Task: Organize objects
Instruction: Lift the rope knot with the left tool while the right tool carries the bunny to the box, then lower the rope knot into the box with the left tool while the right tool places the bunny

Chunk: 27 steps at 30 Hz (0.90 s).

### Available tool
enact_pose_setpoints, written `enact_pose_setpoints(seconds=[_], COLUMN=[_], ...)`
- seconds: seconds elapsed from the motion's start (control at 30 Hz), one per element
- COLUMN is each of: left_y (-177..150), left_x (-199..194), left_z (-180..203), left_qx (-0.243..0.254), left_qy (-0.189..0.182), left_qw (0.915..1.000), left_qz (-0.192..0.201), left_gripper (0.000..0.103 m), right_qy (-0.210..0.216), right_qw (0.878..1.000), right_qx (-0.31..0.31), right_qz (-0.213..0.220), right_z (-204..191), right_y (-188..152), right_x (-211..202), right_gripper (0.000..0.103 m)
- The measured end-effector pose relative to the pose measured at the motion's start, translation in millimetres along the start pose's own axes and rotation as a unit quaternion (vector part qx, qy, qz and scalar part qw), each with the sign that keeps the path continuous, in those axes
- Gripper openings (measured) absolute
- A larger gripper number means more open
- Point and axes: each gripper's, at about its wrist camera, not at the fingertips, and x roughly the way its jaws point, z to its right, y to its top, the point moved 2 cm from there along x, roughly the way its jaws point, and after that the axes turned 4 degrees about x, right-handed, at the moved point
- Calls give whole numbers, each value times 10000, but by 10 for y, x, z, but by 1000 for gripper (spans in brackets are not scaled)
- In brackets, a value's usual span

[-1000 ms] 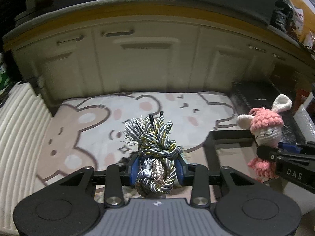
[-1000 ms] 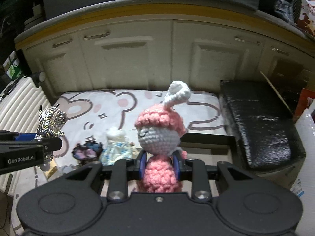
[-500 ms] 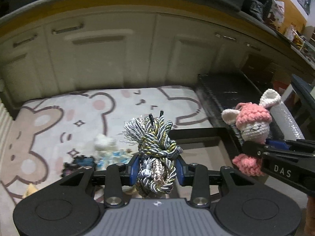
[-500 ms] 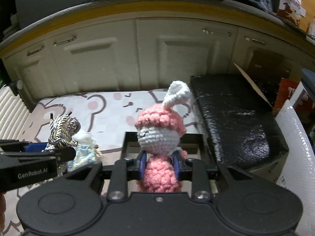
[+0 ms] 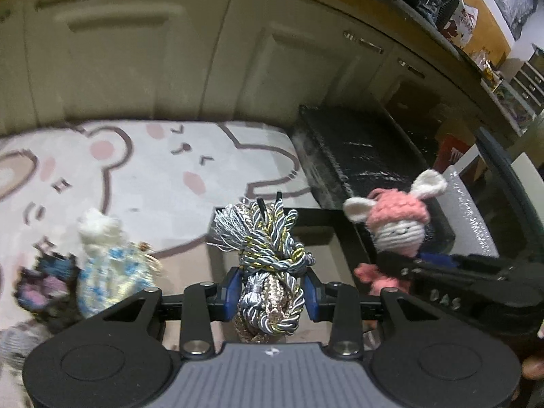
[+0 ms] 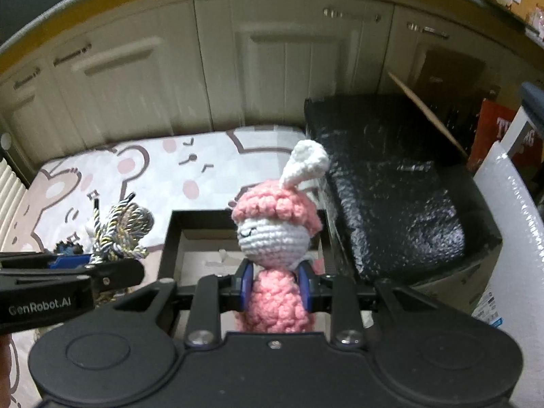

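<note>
Left wrist view: a bundle of twisted cord [image 5: 272, 265], grey, gold and silver, sits clamped between the blue pads of the left gripper [image 5: 271, 294], whose fingers are closed in to the width of the bundle. At about 3 o'clock from it, the right gripper [image 5: 401, 270] pinches a pink crochet bunny [image 5: 397, 224] by its body, with the white head and one ear rising above the fingers. Both toys hang over a black open-top box [image 5: 326, 217] standing on a bear-print mat [image 5: 136, 170].

Right wrist view: the bunny [image 6: 275, 238] fills the middle, the right gripper [image 6: 276, 289] narrowed onto its pink body. The cord [image 6: 119, 231] and the left gripper [image 6: 78, 268] lie at 9 o'clock, beside the box [image 6: 170, 238].

At 9 o'clock from the cord in the left view, a small white doll in a floral dress [image 5: 105, 255] and a dark furry toy [image 5: 44, 289] rest on the mat, blurred. At 1 o'clock lies a black shiny cushion [image 5: 357, 146], with cream cupboard doors [image 5: 136, 51] behind.
</note>
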Motion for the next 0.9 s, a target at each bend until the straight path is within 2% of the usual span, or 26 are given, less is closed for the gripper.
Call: enact_pose_setpoints(seconds=[0.17,0.27,0.43,0.73,0.9], left_y=[-43,-87,-213,-311,-285], left_x=[260,390,590,698,605], left_z=[-43,-27,-88,-59,-62], left_qx=[-416,-500,-476,-9,-34], left_qy=[-279,-283,39,156,32], left_qw=[9986,9979,9972,9984,9982], left_qz=[-172,-299,-575,-547,-595], left_gripper=[39,39,39,40,50], right_qy=[14,45,232,312,306], right_qw=[9999,9996,9987,9965,9953], right_qx=[23,93,166,91,155], right_qz=[-169,-257,-411,-769,-910], right_z=[55,92,89,-12,34], right_y=[-53,-81,-147,-319,-384], right_x=[175,277,504,844,937], right_gripper=[29,29,29,29,29])
